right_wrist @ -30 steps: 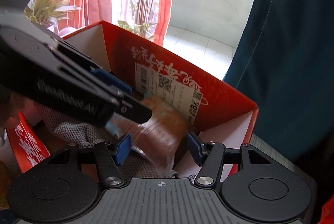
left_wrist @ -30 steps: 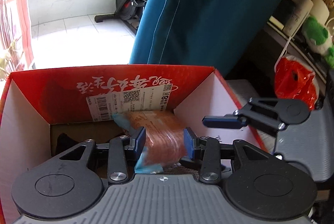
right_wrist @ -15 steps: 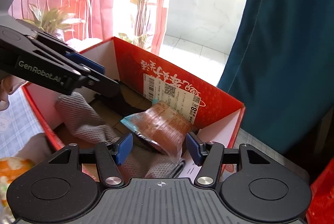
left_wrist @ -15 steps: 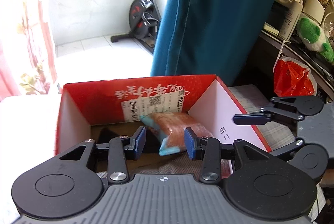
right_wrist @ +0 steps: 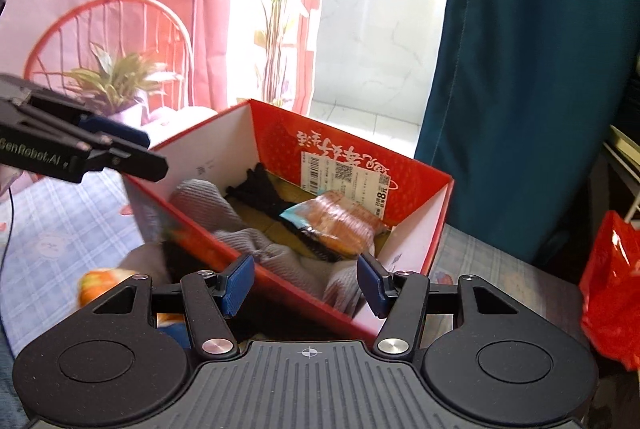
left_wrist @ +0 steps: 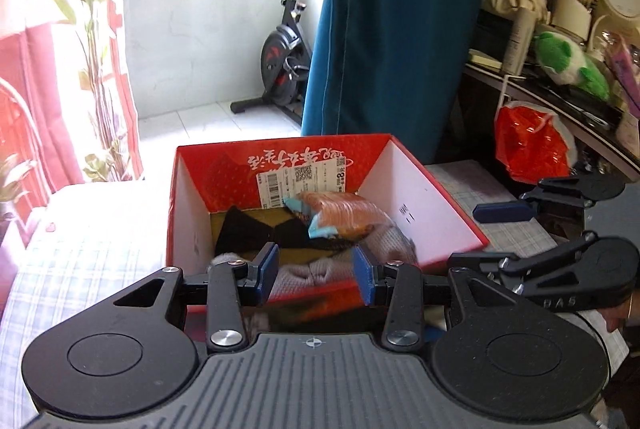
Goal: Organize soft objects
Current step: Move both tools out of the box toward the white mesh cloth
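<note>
One orange snack packet (left_wrist: 344, 215) with pale blue sealed ends lies inside the red cardboard box (left_wrist: 416, 213), against the far wall below the white barcode label (left_wrist: 304, 183) and toward the right inner corner. It rests on a grey knitted cloth (right_wrist: 256, 245) and beside one black fabric piece (left_wrist: 256, 231), so three soft things are in the box. The box is open-topped with white inner walls, and it stands on a checked tablecloth (left_wrist: 80, 253).

The left gripper (left_wrist: 315, 275) hangs over the box's near rim with its blue pads spread and nothing between them. The right gripper (right_wrist: 306, 283) sits likewise at the near corner, jaws apart and empty.

The right wrist view alone shows an orange-and-white soft object (right_wrist: 100, 281), blurred, lying outside the box at its lower left, plus a potted plant (right_wrist: 116, 81) and a red wire chair (right_wrist: 112, 41). The left wrist view alone shows an exercise bike (left_wrist: 286, 57), a green plush toy (left_wrist: 568, 59) on a cluttered shelf, and each view catches the other gripper at its edge. One red plastic bag (left_wrist: 528, 139) and a teal curtain (left_wrist: 392, 21) appear in both.

Bare cloth lies open to the left of the box; the right side is tighter, with the bag and shelf close by.
</note>
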`<action>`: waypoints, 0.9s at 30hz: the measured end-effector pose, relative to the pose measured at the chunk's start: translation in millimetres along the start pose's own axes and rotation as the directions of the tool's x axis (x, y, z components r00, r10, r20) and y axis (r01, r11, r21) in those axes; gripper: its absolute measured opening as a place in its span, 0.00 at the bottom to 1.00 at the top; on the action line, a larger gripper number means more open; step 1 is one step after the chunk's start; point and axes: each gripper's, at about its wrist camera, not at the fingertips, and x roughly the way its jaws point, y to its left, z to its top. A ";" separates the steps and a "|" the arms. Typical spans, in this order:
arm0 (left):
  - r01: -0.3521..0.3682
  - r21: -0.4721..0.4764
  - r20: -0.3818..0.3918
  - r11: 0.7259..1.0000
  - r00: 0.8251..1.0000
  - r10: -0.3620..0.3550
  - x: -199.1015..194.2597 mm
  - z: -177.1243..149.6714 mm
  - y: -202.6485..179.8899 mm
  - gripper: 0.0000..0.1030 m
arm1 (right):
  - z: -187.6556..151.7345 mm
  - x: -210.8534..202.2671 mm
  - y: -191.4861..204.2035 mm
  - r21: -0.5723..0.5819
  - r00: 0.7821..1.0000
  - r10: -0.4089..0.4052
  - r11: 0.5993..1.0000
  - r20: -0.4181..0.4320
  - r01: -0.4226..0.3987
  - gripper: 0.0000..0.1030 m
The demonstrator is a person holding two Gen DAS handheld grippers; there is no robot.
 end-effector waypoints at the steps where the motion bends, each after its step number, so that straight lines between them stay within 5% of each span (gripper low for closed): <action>1: -0.004 0.000 0.007 1.000 1.000 0.004 -7.1 -6.1 -1.4 0.44 | -3.9 -7.0 3.6 0.005 1.000 -0.001 1.000 0.014 0.001 0.52; 14: -0.063 -0.002 0.075 0.998 0.995 0.063 -72.7 -78.7 -11.2 0.49 | -67.1 -73.8 47.6 0.140 0.983 -0.061 0.989 0.172 0.037 0.53; 21: -0.044 0.032 0.062 0.999 0.997 0.042 -78.3 -107.0 -10.4 0.51 | -107.7 -88.8 67.5 0.161 0.985 -0.055 0.987 0.162 0.028 0.62; 23: -0.051 0.036 0.067 0.998 0.997 0.048 -75.6 -115.2 -8.9 0.55 | -120.3 -85.7 71.5 0.174 0.992 -0.033 0.985 0.123 0.011 0.64; 27: -0.059 0.006 0.084 0.998 0.995 0.058 -68.7 -130.0 -5.1 0.79 | -143.0 -71.5 78.1 0.202 0.998 -0.004 0.979 0.058 -0.008 0.67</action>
